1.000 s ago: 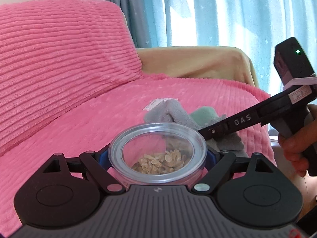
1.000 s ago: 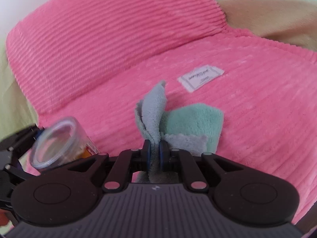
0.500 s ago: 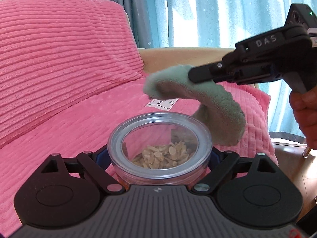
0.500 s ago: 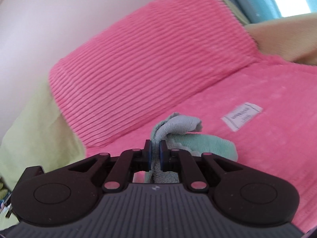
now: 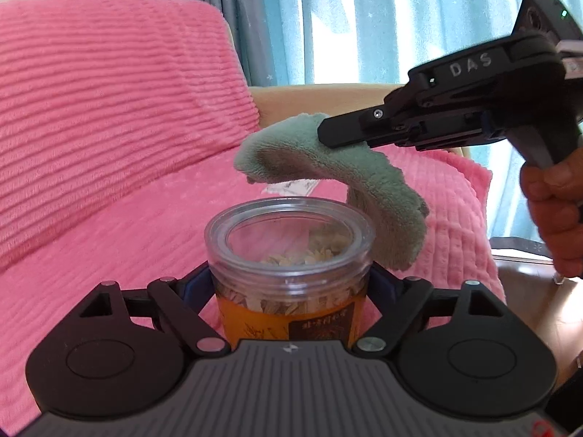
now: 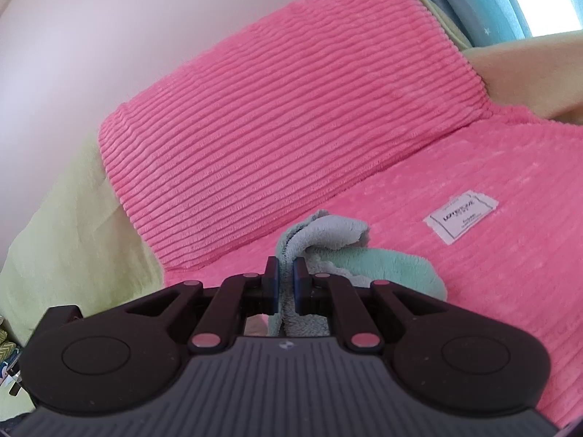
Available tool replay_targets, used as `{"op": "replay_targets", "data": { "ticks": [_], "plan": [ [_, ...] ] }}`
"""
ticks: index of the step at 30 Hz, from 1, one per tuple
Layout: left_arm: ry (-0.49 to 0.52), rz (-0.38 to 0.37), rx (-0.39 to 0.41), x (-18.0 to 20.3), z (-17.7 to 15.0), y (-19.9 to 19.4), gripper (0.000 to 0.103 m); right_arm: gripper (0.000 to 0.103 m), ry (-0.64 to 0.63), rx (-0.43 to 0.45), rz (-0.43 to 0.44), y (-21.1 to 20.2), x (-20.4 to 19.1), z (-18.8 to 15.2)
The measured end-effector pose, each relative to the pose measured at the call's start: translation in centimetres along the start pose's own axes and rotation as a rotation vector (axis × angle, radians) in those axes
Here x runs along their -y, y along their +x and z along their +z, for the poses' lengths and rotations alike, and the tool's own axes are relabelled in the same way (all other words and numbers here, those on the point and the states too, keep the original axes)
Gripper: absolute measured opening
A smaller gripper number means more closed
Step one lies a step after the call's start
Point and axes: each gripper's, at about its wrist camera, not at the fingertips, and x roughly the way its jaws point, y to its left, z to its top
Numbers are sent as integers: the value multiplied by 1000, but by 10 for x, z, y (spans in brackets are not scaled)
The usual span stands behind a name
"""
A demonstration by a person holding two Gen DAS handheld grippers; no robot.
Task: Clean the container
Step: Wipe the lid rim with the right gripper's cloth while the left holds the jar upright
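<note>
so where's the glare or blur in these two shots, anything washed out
Left wrist view: the window behind the curtain is blown out white, backlighting the cloth in the right gripper; the jar in the left gripper stays sharp. Right wrist view: soft, even light, the wall hazy, fisheye bending the pink cushion.

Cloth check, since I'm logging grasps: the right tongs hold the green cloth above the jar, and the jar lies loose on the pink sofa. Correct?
Not quite. The jar isn't loose on the sofa; the left tongs grip it upright, as the left wrist view shows. The right tongs do hold the cloth above it.
</note>
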Motion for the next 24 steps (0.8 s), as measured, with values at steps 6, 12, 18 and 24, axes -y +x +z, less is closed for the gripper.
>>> {"op": "replay_targets", "data": {
  "ticks": [6,12,18,24],
  "plan": [
    [-2,10,26,5,6,18,85,6,-40,-14,18,-1,-5,2],
    [7,0,16,5,3,23,85,6,-83,-89,46,6,-9,-1],
    [10,-10,13,2,2,22,85,6,-125,-164,74,13,-13,-5],
    [5,-15,11,0,2,19,85,6,-144,-231,127,18,-19,-10]
  ]
}}
